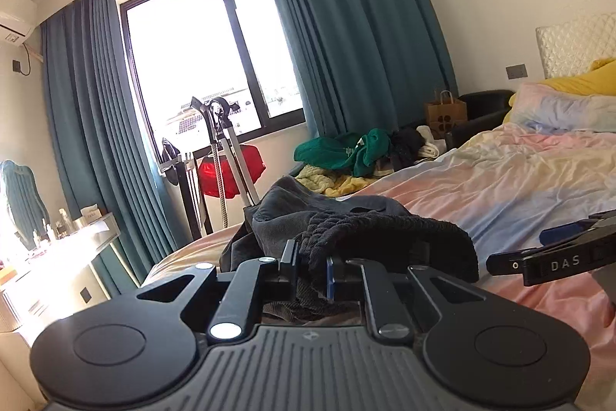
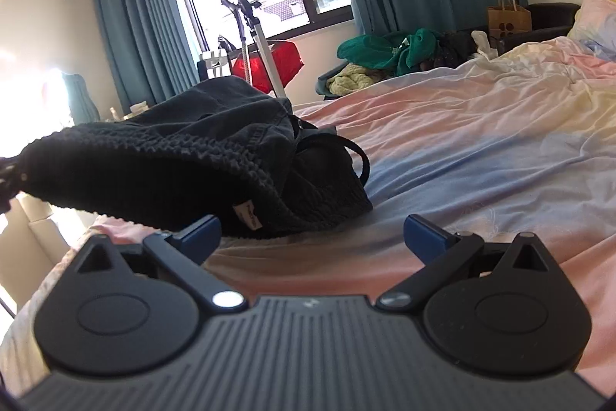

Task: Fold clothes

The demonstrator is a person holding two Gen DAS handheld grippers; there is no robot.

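A black garment with a ribbed elastic waistband (image 1: pixel 385 237) lies bunched on the pastel bed sheet (image 1: pixel 481 187). My left gripper (image 1: pixel 312 272) is shut on the waistband and lifts its edge off the bed. In the right wrist view the same garment (image 2: pixel 184 156) lies ahead and to the left, its lifted band stretching off the left edge. My right gripper (image 2: pixel 312 237) is open and empty, low over the sheet (image 2: pixel 481 156) just in front of the garment. The right gripper also shows in the left wrist view (image 1: pixel 554 257) at the right edge.
A pile of green, yellow and dark clothes (image 1: pixel 358 153) lies on a chair beyond the bed's far side. A garment steamer stand (image 1: pixel 227 149) with a red item stands by the window. A pillow (image 1: pixel 562 106) and headboard are at the right. A dresser (image 1: pixel 57 257) is at the left.
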